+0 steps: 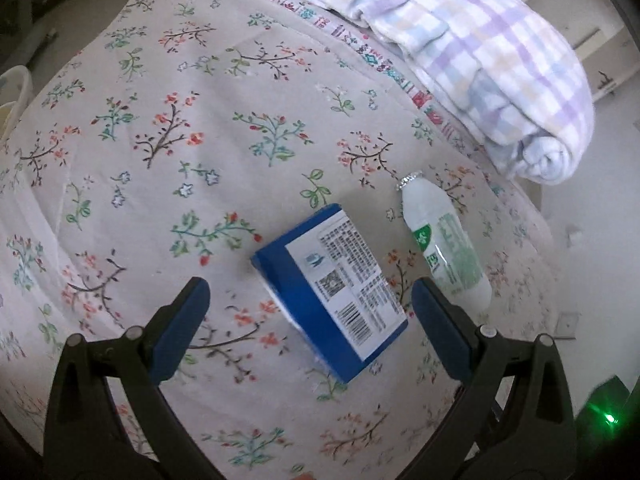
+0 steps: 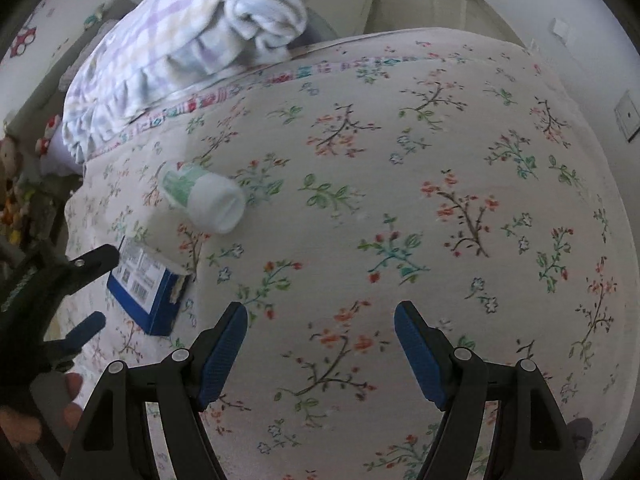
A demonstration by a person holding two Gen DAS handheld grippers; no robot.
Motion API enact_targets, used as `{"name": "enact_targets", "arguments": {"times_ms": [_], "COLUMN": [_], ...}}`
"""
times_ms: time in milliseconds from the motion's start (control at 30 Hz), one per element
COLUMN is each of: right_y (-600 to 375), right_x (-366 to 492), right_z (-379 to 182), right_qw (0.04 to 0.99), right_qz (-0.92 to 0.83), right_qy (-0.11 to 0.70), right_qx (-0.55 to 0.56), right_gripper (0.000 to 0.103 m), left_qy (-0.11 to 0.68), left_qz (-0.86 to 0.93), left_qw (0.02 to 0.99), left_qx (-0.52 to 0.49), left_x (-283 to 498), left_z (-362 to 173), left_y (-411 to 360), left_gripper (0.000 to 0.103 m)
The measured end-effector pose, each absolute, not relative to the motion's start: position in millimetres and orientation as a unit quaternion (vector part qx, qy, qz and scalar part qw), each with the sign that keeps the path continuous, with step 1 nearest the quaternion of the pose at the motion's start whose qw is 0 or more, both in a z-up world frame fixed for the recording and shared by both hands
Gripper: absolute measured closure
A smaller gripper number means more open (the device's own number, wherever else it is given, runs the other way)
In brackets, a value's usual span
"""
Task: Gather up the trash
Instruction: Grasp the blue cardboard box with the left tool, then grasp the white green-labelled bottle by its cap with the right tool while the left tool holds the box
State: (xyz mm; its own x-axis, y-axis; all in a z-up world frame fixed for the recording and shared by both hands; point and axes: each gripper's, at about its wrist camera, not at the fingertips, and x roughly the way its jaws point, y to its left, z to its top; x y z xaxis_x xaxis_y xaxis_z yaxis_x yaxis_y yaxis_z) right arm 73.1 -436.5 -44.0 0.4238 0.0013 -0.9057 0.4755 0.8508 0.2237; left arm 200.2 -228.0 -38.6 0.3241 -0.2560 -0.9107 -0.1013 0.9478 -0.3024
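Left wrist: floral bed (image 1: 200,128), box (image 1: 332,292) beside bottle (image 1: 444,240), plaid blanket (image 1: 480,60) behind; left gripper (image 1: 310,316) fingers released, right gripper (image 2: 320,344) fingers released.

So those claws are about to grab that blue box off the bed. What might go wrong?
The blue box lies skewed between the open left gripper, so the fingers may meet its corners and twist it away. Its torn end could crush or spill. The white bottle lies on its side close by; a nudge might roll it across the soft floral bedspread.
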Motion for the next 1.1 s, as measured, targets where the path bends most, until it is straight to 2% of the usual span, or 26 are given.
{"name": "enact_targets", "arguments": {"times_ms": [167, 300, 400, 467, 567, 833, 1100], "right_y": [-443.7, -450.2, -453.5, -454.5, -452.4, -433.4, -400.4], "right_x": [73.3, 73.2, 74.7, 75.5, 80.3, 106.9, 140.7], "right_z": [-43.5, -46.8, -49.1, -49.6, -51.0, -43.3, -36.2], "right_qw": [0.812, 0.809, 0.806, 0.805, 0.805, 0.819, 0.841], "right_qz": [-0.155, -0.165, -0.169, -0.17, -0.17, -0.145, -0.111], "right_qy": [0.514, 0.516, 0.518, 0.518, 0.52, 0.517, 0.506], "right_qx": [0.229, 0.228, 0.232, 0.234, 0.231, 0.203, 0.153], "right_gripper": [0.025, 0.025, 0.025, 0.025, 0.026, 0.025, 0.026], "left_qy": [0.578, 0.57, 0.557, 0.548, 0.54, 0.553, 0.525], "left_qz": [-0.01, -0.016, -0.028, -0.038, -0.068, -0.14, -0.169], "left_qw": [0.803, 0.816, 0.829, 0.835, 0.839, 0.82, 0.833], "left_qx": [-0.146, -0.096, -0.048, -0.019, 0.01, 0.037, 0.034], "left_x": [199.0, 198.3, 193.7, 192.2, 187.9, 189.2, 186.2], "left_z": [-51.6, -52.6, -52.6, -52.0, -50.3, -39.7, -19.8], "left_y": [-236.9, -254.3, -261.9, -264.6, -259.5, -220.9, -170.1], "left_gripper": [0.003, 0.003, 0.011, 0.025, 0.031, 0.032, 0.032]}}
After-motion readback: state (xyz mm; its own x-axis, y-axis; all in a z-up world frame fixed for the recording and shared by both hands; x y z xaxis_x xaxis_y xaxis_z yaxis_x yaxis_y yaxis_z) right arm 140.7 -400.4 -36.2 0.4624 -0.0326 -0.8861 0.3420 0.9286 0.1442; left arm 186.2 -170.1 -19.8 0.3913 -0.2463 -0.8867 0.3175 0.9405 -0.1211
